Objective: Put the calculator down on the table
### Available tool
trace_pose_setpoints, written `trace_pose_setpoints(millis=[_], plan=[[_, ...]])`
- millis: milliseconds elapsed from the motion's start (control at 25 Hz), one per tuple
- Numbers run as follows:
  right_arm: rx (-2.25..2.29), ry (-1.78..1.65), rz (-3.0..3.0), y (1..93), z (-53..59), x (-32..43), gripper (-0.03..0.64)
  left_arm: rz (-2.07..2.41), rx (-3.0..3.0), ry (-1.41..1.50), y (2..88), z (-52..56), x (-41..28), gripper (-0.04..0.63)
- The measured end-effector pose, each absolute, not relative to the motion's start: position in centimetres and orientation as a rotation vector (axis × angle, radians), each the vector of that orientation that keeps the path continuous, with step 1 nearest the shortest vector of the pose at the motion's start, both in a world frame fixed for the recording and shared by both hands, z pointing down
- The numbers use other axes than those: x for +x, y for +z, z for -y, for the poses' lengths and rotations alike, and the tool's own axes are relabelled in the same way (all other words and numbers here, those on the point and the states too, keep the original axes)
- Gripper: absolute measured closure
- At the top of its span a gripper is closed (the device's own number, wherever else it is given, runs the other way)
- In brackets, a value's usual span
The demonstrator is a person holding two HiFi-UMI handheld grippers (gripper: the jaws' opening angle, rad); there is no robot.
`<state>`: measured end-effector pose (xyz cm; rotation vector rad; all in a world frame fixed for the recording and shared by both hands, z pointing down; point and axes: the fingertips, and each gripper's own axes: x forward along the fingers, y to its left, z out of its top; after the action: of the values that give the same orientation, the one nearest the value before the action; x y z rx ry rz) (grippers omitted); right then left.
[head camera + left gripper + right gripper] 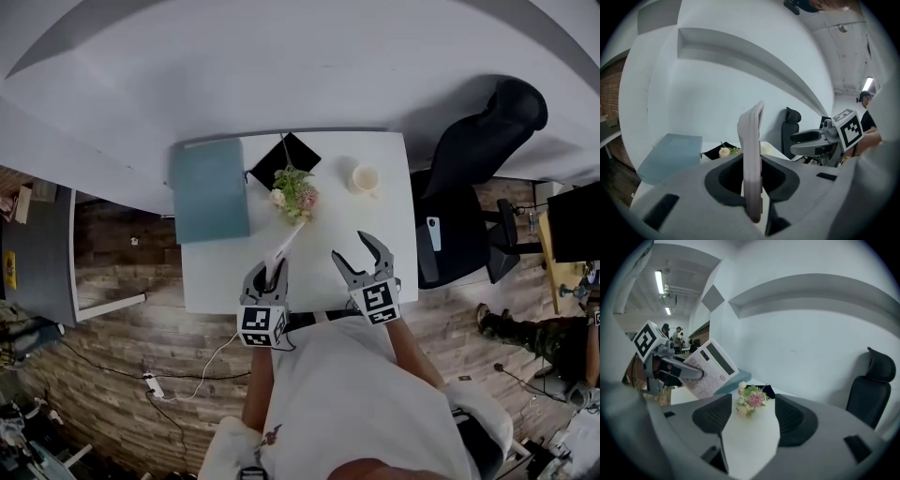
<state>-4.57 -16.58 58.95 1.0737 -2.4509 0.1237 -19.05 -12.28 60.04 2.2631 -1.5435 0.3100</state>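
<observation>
Looks like an office to me: black swivel chair (473, 178) at 3 o'clock of the white desk (211, 277), strip lights (659, 281) on the ceiling.

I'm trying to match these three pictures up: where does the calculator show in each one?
Head view: the calculator is a thin pale strip, edge-on, rising from the left tool at lower centre.
Left gripper view: the calculator stands dead centre, edge-on, clamped between the jaws.
Right gripper view: the calculator is at upper left, tilted, keys facing the camera.
Shared landmark: the flowers, just beyond it.
</observation>
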Motion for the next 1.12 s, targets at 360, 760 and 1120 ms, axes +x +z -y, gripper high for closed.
trace_pose_setpoints(millis=[360, 760, 1120], plan=[[1.06, 0.189, 2.395, 61.8, 15.7, -4.7, 0.327, 1.412, 2.24, 0.316, 63.3, 12.3, -18.1, 0.525], [1.025, 0.231, 2.36, 64.1, 15.1, -4.7, 0.33, 1.319, 2.157, 0.278, 66.3, 12.1, -17.5, 0.525], [0.996, 0.265, 2.328, 66.1, 14.9, -4.6, 0.333, 1.23, 2.076, 0.244, 68.9, 12.3, -16.9, 0.525]])
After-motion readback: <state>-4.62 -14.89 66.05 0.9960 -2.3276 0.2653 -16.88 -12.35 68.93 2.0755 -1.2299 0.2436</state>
